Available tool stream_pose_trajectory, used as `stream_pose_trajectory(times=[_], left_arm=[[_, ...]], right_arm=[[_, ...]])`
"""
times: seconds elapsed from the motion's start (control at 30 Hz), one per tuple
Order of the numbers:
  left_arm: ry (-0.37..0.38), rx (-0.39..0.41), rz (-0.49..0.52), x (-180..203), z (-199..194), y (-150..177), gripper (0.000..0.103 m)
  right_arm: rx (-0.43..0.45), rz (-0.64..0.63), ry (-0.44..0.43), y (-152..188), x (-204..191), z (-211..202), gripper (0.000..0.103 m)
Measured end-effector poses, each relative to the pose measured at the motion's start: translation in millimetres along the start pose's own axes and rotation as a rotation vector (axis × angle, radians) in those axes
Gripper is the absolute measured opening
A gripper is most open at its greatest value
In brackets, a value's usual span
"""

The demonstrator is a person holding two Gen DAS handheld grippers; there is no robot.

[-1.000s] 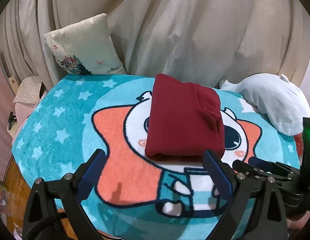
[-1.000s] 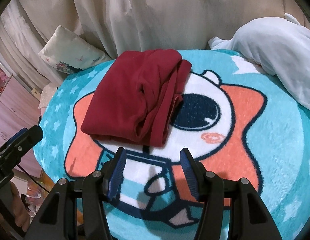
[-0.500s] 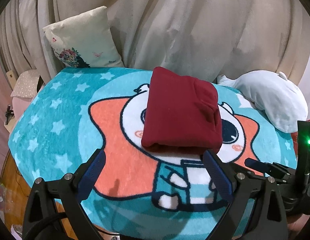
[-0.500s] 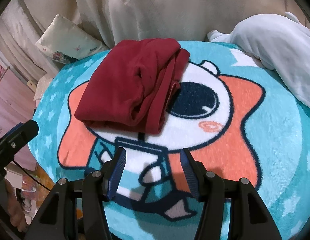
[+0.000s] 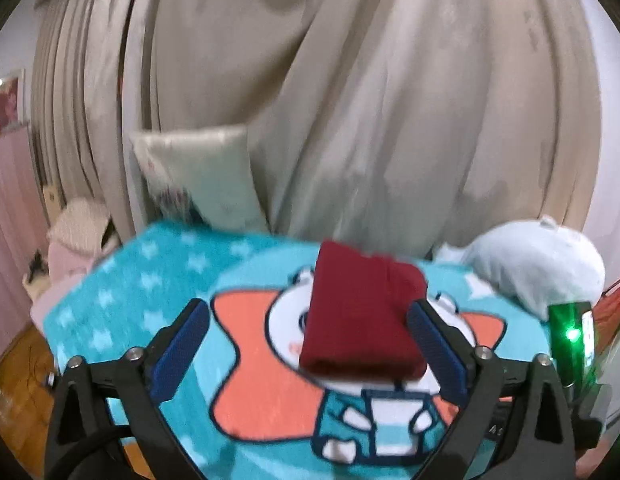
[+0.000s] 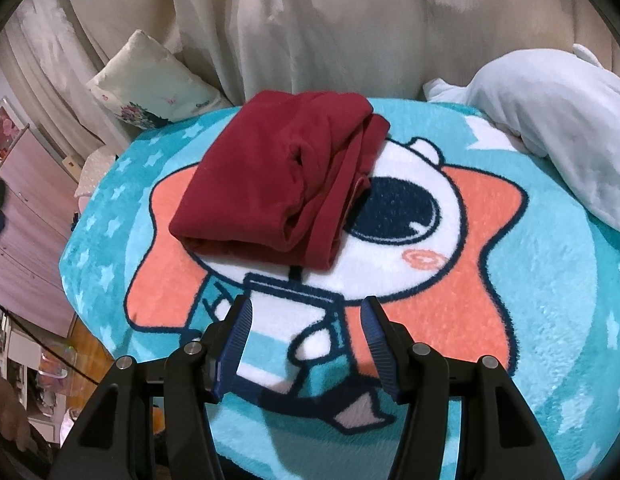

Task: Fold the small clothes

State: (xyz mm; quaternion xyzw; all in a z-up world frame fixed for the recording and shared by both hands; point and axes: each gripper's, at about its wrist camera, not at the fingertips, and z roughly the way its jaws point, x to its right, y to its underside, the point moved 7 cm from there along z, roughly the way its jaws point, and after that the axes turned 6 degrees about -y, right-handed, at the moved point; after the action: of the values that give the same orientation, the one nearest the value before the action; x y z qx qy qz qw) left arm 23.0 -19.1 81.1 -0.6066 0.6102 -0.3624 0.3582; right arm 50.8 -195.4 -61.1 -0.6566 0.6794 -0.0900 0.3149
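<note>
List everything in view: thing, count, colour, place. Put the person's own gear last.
Folded garment: one, dark red, lying on the blanket's cartoon figure, left of its dark eye patch.
Blanket: one, turquoise with white stars and an orange, white and navy cartoon figure, covering the surface.
Cushion: one, cream with a small floral print, propped at the back left against the curtain.
Plush toy: one, pale blue-white, on the blanket's back right edge.
Curtain: beige, hanging behind everything.
Left tongs: black with blue pads, open, empty, short of the garment.
Right tongs: black with blue pads, open, empty, over the blanket's near part.
</note>
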Motion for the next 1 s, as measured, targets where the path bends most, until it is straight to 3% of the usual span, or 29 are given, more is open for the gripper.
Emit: stream_pose_trajectory(times=[0.37,0.7,0.83,0.93,1.0], left_arm=[[0.005,-0.022,0.027,4.6,-5.3,-13.1,0.103],[-0.022,-0.045,0.021,-4.6,-8.2,0.0,0.103],[-0.037,-0.058,-0.047,-19.0,-7.4,-3.4,0.103],[-0.046,-0.063,-0.1,-27.2,-6.8,-2.8,0.103],[-0.066,-0.075,-0.097,-29.0,-4.2,-2.0,0.103]], right_arm=[[0.085,-0.004,0.013,-4.0,-1.4,-22.3,0.063],[0.122,0.008,0.024,-12.7,-0.3,-21.0,0.065],[0.159,-0.028,-0.011,-52.0,-16.5,-30.0,0.065],[0.299,-0.082,-0.026,-107.4,-37.2,-69.2,0.067],[0.357,-0.094,-0.046,-126.4,-45.8,-88.1,0.076]])
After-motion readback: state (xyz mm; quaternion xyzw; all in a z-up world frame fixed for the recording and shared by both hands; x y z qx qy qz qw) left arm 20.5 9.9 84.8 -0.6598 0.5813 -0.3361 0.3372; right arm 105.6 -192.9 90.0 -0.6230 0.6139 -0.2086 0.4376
